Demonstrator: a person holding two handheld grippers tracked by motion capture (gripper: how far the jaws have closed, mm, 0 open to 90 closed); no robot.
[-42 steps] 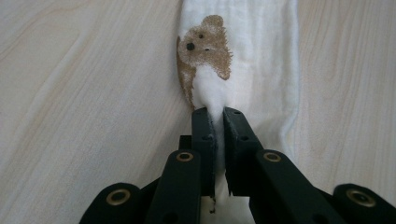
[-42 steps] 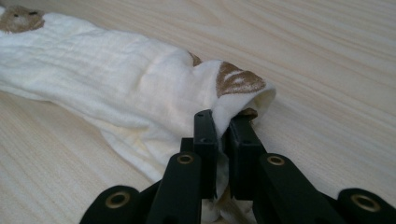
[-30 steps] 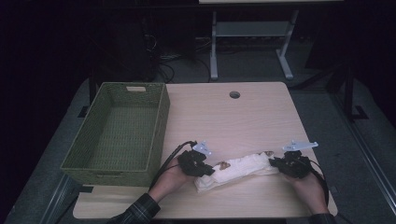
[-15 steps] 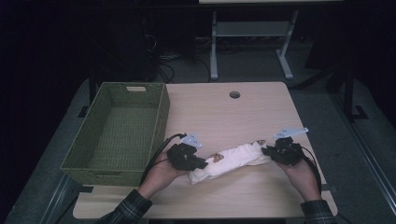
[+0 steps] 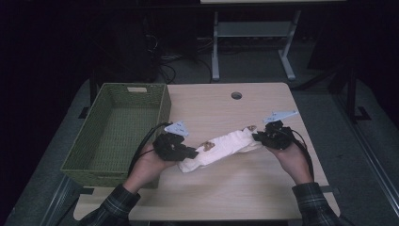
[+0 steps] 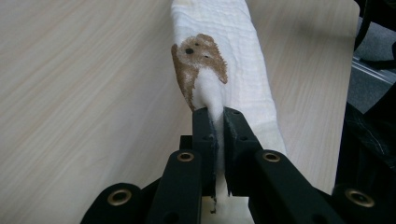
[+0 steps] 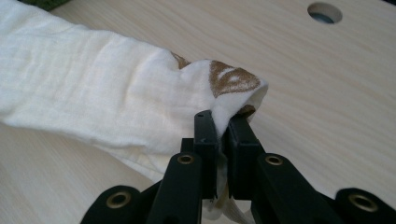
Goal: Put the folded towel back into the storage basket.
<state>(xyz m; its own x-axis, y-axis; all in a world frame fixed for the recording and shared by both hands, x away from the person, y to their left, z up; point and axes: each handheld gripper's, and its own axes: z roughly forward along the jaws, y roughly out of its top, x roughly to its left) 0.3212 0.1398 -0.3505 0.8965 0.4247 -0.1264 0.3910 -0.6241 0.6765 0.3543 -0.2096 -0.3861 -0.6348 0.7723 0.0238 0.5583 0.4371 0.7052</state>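
Jaws of left gripper (image 6: 216,122) and right gripper (image 7: 222,125) clamped on opposite ends of white cloth (image 5: 221,146) with brown prints, stretched slantwise between both above wooden table (image 5: 235,188), just right of green basket (image 5: 117,127), cable hole (image 5: 236,95) beyond.

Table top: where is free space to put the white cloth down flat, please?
The table is bare between the cable hole and the cloth, and along the near edge before the hands. It is crowded at left, where the green basket stands beside the left gripper. The right gripper pinches the cloth's other end.
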